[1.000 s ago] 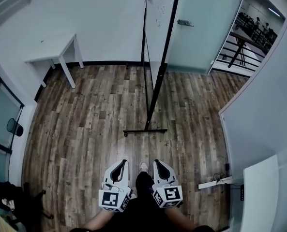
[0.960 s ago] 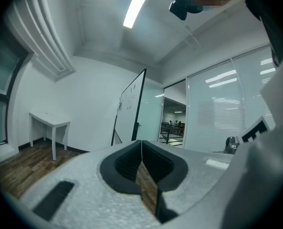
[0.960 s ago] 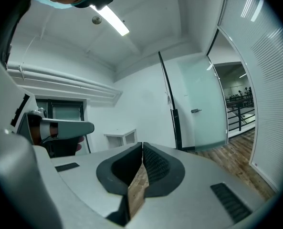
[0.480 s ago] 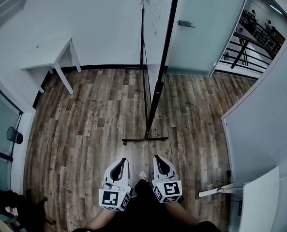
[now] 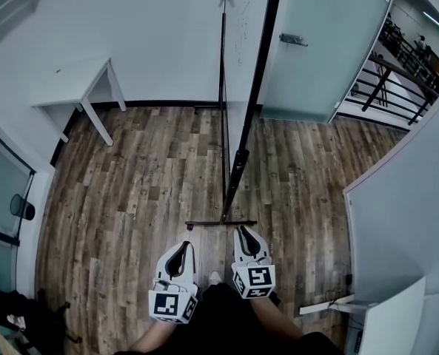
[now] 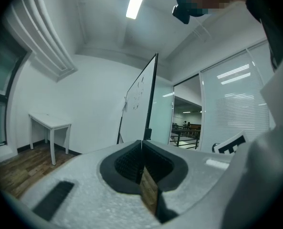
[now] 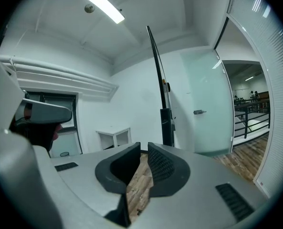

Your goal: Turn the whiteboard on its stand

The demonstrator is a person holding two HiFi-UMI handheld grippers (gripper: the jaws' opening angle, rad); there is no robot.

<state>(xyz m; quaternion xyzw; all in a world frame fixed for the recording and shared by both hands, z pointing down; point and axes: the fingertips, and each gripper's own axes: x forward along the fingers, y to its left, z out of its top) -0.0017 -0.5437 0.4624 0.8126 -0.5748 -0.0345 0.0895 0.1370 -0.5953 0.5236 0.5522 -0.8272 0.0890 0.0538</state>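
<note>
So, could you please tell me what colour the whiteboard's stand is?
Black. The stand shows best in the head view, both its upright and its floor bar.

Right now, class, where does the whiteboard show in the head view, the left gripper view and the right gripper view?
Head view: whiteboard at top centre, nearly edge-on.
Left gripper view: whiteboard at the centre, its white face angled toward the camera.
Right gripper view: whiteboard at the centre, a thin dark edge rising tall.
Shared landmark: the white table, left of the board in all three.

- whiteboard (image 5: 241, 43): white face, black frame
- floor (image 5: 130, 183): brown wood planks
- table (image 5: 71, 78): white
- left gripper (image 5: 183, 247) and right gripper (image 5: 243, 232): pale grey shells, black-and-white markers
</note>
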